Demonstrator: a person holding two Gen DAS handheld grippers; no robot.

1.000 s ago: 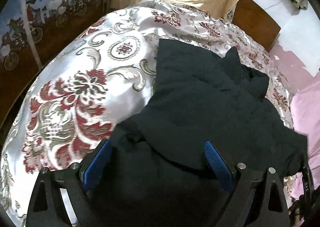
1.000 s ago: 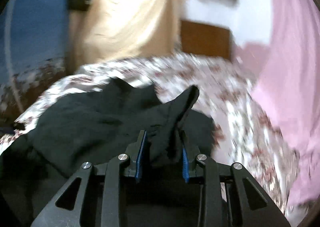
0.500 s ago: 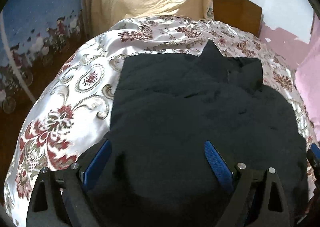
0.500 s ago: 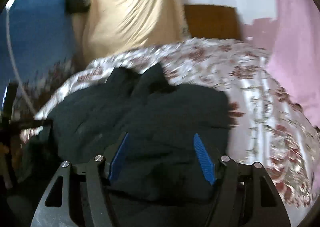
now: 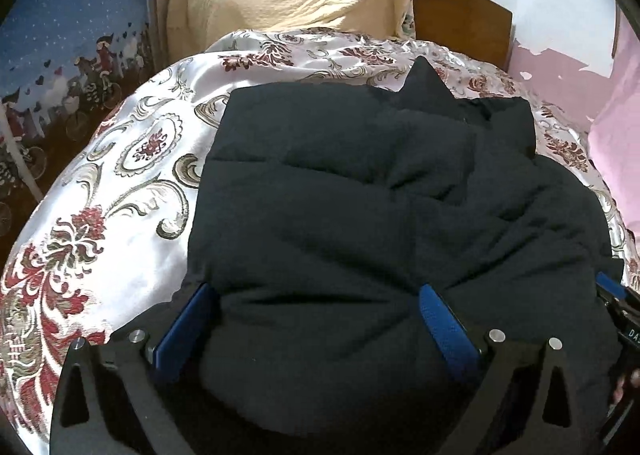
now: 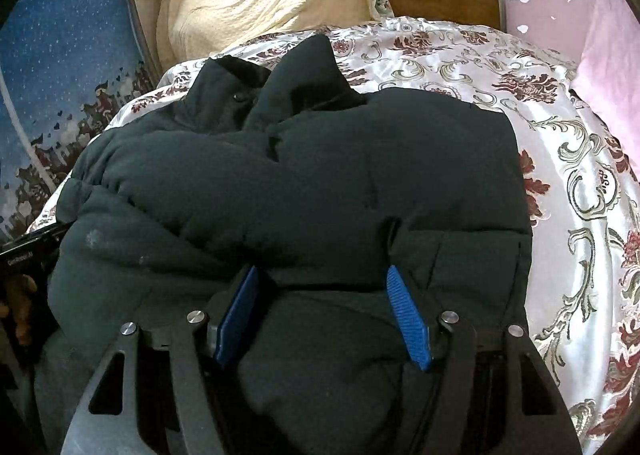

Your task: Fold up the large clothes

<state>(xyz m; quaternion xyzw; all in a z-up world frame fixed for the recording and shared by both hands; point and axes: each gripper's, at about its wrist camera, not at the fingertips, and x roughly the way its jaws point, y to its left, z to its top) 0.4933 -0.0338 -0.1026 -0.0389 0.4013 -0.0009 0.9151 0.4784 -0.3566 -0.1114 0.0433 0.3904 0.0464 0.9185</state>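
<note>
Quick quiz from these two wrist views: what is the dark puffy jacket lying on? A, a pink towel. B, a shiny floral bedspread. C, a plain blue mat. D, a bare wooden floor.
B: the dark jacket rests on a satin bedspread with red and grey floral scrolls, which shows around it on both sides in both wrist views.

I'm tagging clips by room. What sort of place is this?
Most likely a bedroom: a dark puffy jacket lies on a bed's floral satin bedspread, with a wooden headboard behind.
</note>
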